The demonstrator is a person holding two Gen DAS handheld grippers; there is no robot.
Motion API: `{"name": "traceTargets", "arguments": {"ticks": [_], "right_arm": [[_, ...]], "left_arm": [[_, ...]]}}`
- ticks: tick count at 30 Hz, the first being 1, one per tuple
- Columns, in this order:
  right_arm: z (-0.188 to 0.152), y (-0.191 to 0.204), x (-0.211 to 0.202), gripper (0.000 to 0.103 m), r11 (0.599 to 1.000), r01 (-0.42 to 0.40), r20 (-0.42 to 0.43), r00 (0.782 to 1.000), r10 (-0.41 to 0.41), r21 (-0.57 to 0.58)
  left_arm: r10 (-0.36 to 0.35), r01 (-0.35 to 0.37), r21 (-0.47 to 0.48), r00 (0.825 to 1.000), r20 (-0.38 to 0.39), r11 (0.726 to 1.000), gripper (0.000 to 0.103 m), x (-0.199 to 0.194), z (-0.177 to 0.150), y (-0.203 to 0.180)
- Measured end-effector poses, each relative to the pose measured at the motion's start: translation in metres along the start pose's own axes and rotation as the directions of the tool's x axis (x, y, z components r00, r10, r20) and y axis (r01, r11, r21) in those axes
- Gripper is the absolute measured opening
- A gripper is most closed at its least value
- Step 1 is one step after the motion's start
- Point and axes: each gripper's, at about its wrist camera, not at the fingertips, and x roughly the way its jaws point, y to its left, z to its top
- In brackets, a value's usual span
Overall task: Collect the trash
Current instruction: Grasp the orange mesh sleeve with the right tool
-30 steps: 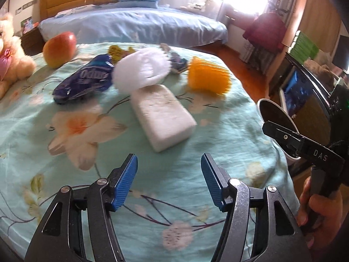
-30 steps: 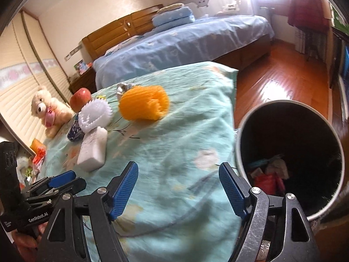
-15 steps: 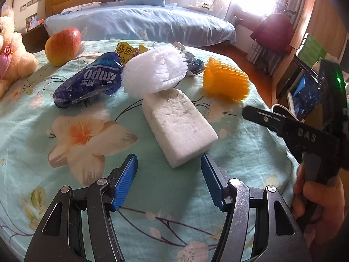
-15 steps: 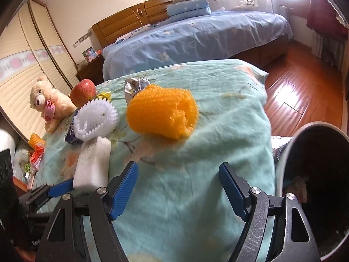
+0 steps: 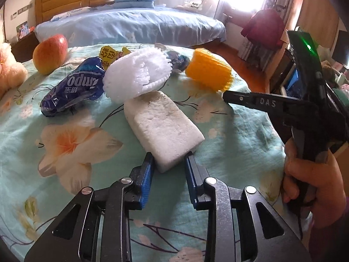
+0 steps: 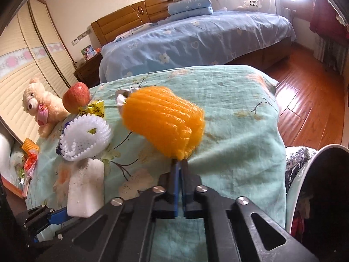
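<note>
Black skeletal tongs (image 5: 169, 160) with blue ribbed pads (image 5: 146, 175), silver screws, white "DAS" lettering, green indicator light.

The left hand-held gripper (image 5: 169, 160) angles downward, its jaws closing. The right hand-held gripper (image 6: 179, 163), gripped by a hand (image 5: 312, 172), is clamped tight.

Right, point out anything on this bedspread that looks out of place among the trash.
The red apple at the far left and the teddy bear beside it: both look intact, not litter like the wrappers and foam around them.

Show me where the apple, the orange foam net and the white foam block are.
apple (image 5: 50, 53), left wrist view, middle of its red skin.
orange foam net (image 6: 163, 121), right wrist view, its ribbed side.
white foam block (image 5: 162, 126), left wrist view, its top face.
</note>
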Motion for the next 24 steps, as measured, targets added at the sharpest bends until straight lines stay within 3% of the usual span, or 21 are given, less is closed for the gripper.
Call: {"name": "traceTargets", "arguments": {"ticks": [5, 7, 8, 11, 12, 16, 17, 19, 24], "right_arm": [[-0.01, 0.004, -0.014, 0.0, 1.0, 0.001, 0.01, 1.0, 0.0, -0.023], [-0.01, 0.003, -0.018, 0.009, 1.0, -0.02, 0.013, 1.0, 0.02, -0.005], [-0.008, 0.002, -0.02, 0.017, 1.0, -0.017, 0.018, 1.0, 0.017, 0.002], [0.002, 0.0, -0.021, 0.065, 1.0, -0.02, 0.043, 0.999, 0.019, 0.008], [0.006, 0.001, -0.02, 0.067, 1.0, -0.021, 0.056, 0.998, 0.021, 0.009], [0.022, 0.004, -0.01, 0.066, 1.0, -0.024, 0.062, 0.998, 0.024, 0.004], [0.024, 0.005, -0.006, 0.06, 1.0, -0.021, 0.059, 0.998, 0.021, -0.002], [0.027, 0.008, 0.004, 0.023, 1.0, -0.007, 0.04, 0.999, 0.008, -0.013], [0.018, 0.013, -0.002, 0.017, 1.0, -0.01, 0.04, 0.999, 0.011, -0.019]], "left_arm": [[-0.018, 0.018, 0.009, 1.0, 0.008, 1.0, 0.026, -0.006, -0.005, -0.004], [-0.023, 0.023, 0.006, 1.0, 0.011, 1.0, 0.026, -0.01, -0.008, -0.003], [-0.026, 0.026, 0.003, 1.0, 0.013, 1.0, 0.026, -0.011, -0.009, -0.002], [-0.031, 0.031, -0.003, 0.999, 0.015, 0.999, 0.026, -0.015, -0.009, 0.0], [-0.033, 0.033, -0.005, 0.999, 0.018, 0.999, 0.026, -0.017, -0.01, 0.001], [-0.043, 0.043, -0.006, 0.999, 0.024, 0.999, 0.026, -0.02, -0.011, 0.001], [-0.046, 0.046, -0.005, 0.999, 0.023, 0.999, 0.026, -0.02, -0.012, 0.001], [-0.048, 0.048, -0.003, 0.999, 0.02, 0.999, 0.025, -0.02, -0.013, 0.001], [-0.069, 0.069, 0.005, 0.997, 0.028, 0.998, 0.025, -0.022, -0.016, -0.003]]}}
